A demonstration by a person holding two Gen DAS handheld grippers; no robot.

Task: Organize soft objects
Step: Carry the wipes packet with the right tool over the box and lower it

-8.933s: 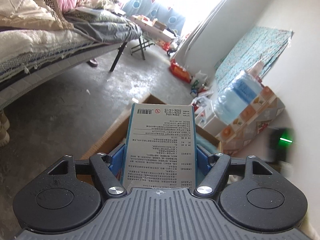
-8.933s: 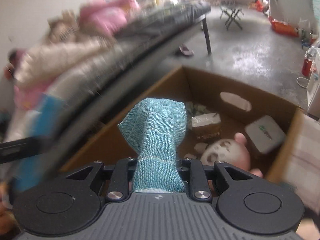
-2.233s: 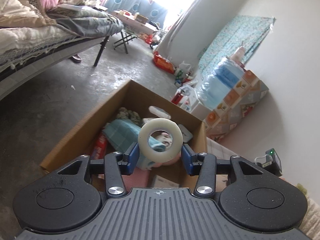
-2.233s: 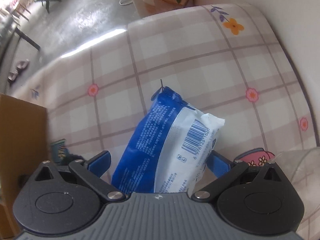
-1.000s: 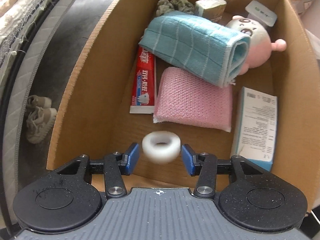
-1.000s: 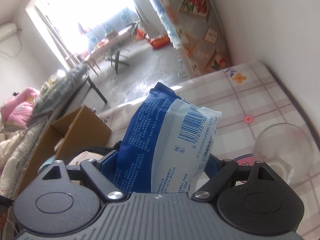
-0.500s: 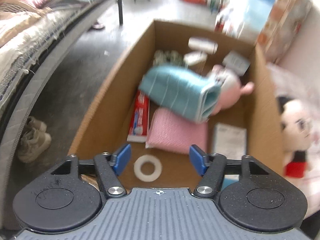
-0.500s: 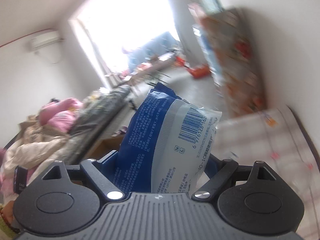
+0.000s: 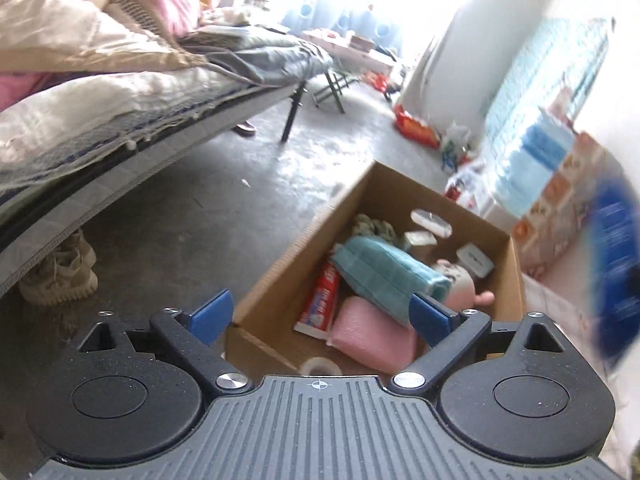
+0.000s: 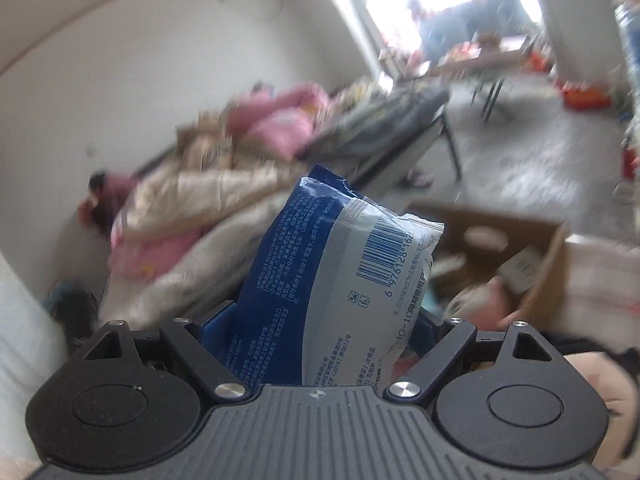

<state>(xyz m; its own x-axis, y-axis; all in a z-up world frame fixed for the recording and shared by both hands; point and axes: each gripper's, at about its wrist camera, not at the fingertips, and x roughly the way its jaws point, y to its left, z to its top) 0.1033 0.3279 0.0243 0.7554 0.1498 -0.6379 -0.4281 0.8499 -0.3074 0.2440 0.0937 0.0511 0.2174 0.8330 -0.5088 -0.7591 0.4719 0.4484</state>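
Tape ring (image 9: 321, 366) in your box (image 9: 276, 280) shows only past your left gripper (image 9: 320, 314), just spread, empty; right gripper (image 10: 320, 324) pinches packet (image 10: 332, 280).

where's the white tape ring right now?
Left wrist view: the white tape ring lies on the floor of the cardboard box, at its near end, just left of the pink cloth and below the toothpaste box.

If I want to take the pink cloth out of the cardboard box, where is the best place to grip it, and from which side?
Probably the near end of the pink cloth, from above. That end lies bare and flat, while its far end sits under the teal towel and the toothpaste tube lies close on its left, inside the cardboard box.
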